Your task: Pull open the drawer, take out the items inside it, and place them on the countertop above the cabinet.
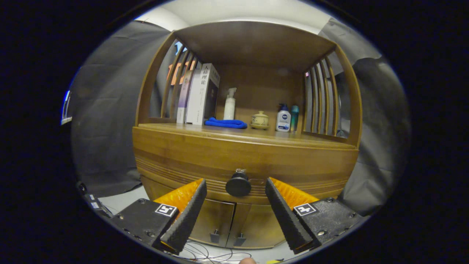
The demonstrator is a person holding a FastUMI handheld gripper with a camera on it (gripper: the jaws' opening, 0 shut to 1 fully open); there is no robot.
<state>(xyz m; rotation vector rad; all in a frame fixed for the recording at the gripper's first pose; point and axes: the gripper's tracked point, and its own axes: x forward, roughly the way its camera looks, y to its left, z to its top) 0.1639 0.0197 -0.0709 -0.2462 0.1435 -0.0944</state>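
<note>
Drawer (242, 161) shut, nothing out yet. Gripper (236, 185) fingers spread, knob (238, 184) between tips, 12 o'clock; pull pending.

One wooden cabinet (245, 154) stands ahead of the tool (236, 189), whose two fingers (190, 209) are spread apart with one dark round drawer knob (238, 184) between their tips, untouched. On the worktop (293, 139) there are three upright books (199, 93), one white pump bottle (229, 104), one folded blue cloth (225, 123), one small lidded ceramic jar (259, 119) on one saucer, one white lotion bottle (283, 118) and one teal bottle (294, 117). Below the drawer sit two cabinet doors (234, 223), each with one small handle.
</note>
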